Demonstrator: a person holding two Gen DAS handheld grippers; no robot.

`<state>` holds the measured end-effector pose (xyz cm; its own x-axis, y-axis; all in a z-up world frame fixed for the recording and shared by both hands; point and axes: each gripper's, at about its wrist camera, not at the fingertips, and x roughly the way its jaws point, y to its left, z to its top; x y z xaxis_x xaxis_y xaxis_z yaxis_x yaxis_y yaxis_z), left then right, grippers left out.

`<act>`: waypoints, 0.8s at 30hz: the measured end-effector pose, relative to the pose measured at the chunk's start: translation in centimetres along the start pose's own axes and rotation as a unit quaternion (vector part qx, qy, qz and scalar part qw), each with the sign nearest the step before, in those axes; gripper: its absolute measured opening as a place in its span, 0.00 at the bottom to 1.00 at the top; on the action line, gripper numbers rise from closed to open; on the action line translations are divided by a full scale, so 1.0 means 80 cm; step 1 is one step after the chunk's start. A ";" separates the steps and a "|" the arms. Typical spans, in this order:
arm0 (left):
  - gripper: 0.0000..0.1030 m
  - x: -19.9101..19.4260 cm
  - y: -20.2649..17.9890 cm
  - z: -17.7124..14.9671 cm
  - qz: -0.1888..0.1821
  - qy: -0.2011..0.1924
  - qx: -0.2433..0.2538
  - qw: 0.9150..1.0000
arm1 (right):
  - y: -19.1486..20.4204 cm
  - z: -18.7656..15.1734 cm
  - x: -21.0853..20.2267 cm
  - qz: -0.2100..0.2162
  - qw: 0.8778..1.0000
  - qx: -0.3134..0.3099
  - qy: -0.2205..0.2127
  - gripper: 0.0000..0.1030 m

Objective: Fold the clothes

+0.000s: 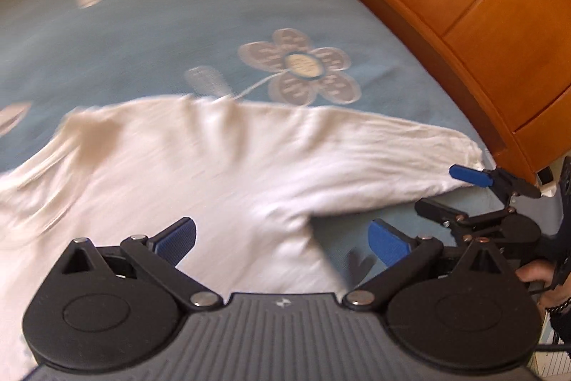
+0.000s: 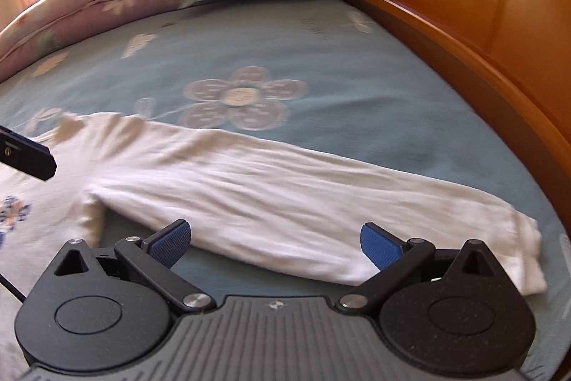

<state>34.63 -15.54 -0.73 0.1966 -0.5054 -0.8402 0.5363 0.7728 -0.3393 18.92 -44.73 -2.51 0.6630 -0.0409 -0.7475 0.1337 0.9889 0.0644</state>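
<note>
My left gripper (image 1: 282, 238) and right gripper (image 2: 274, 240) both hang with jaws spread, holding nothing, over the white shirt (image 1: 214, 166) lying flat on the blue bedsheet (image 1: 160, 24), its sleeve (image 2: 285, 202) stretched right toward the wooden headboard (image 2: 499, 24).

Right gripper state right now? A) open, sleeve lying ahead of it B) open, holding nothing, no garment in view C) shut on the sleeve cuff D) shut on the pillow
A: the right gripper has its blue fingers spread wide, with the white sleeve lying flat on the bed sheet just ahead, ungrasped.
</note>
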 end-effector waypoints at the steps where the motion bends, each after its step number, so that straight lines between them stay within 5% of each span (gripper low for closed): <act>1: 0.99 -0.013 0.019 -0.015 0.010 -0.001 -0.015 1.000 | 0.022 0.003 0.000 0.010 1.000 -0.009 0.000 1.00; 10: 0.99 -0.107 0.169 -0.155 0.041 -0.023 -0.117 0.992 | 0.249 -0.001 0.021 0.097 0.991 -0.094 0.016 1.00; 14: 0.99 -0.127 0.207 -0.175 0.022 -0.046 -0.122 0.991 | 0.319 -0.022 0.044 0.078 0.988 -0.134 0.025 1.00; 20: 0.99 -0.115 0.253 -0.186 0.024 -0.059 -0.119 0.991 | 0.345 -0.034 0.068 0.032 0.992 -0.108 0.049 1.00; 24: 0.99 -0.121 0.265 -0.188 0.011 -0.089 -0.133 0.987 | 0.347 -0.012 0.056 0.045 0.993 -0.113 -0.008 1.00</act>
<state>31.73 11.51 -6.14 0.3606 -0.5279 -0.7690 0.3006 0.8462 -0.4399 24.90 -17.34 -4.75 0.6766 0.0488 -0.7347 -0.0936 0.9954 -0.0201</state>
